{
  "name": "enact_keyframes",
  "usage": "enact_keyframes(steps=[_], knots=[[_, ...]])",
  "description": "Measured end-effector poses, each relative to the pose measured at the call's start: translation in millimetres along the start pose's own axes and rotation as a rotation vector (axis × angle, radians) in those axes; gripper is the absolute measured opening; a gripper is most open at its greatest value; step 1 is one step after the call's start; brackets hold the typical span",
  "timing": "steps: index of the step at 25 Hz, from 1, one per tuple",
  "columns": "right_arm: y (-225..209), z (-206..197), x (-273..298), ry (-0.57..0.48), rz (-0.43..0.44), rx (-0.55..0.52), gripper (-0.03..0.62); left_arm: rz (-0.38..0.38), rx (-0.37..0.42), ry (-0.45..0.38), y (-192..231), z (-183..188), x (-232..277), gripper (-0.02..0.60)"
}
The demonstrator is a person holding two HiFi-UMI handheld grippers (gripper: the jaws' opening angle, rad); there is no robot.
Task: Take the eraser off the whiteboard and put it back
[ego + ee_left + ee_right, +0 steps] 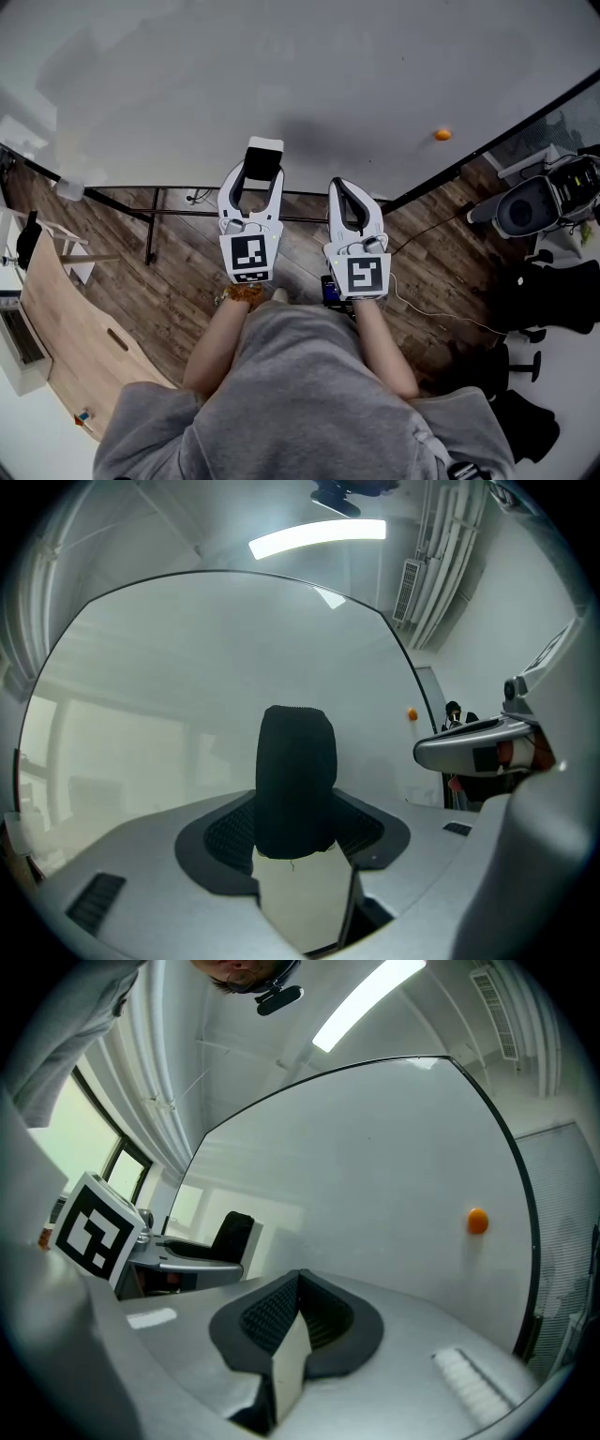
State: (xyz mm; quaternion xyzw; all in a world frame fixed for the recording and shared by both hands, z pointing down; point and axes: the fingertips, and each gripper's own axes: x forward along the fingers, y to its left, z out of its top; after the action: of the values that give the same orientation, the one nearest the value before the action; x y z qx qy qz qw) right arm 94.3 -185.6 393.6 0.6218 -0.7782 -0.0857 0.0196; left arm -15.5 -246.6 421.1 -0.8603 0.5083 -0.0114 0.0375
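Custody of the black-felted, white-backed block eraser (295,780) lies with the left gripper (262,183). Its jaws stand wide and clamp the eraser by its sides, holding it close before the large white whiteboard (281,75); contact with the board cannot be confirmed. Right gripper (300,1288): jaws pressed together, nothing between them, idle alongside. A small round orange magnet (442,135) sits on the board well to the right. Judgement: the eraser is in hand and its return is not yet done. The next move requires setting it flat on the board, then releasing.
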Motion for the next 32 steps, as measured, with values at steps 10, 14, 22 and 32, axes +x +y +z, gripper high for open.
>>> enact_keyframes(steps=[10,14,22,32], knots=[[-9,1,9,-0.002,-0.001,-0.018,0.011,-0.002,-0.016,-0.002,-1,-2,17,0.233],[-13,0,10,0.004,-0.002,-0.019,0.011,-0.001,-0.025,-0.005,-1,-1,24,0.233],[-27,0,13,0.013,-0.005,-0.021,0.011,-0.002,-0.035,0.002,-7,0,36,0.233],[-30,0,12,0.014,-0.01,-0.025,0.011,0.013,-0.032,0.006,-7,-1,42,0.235]])
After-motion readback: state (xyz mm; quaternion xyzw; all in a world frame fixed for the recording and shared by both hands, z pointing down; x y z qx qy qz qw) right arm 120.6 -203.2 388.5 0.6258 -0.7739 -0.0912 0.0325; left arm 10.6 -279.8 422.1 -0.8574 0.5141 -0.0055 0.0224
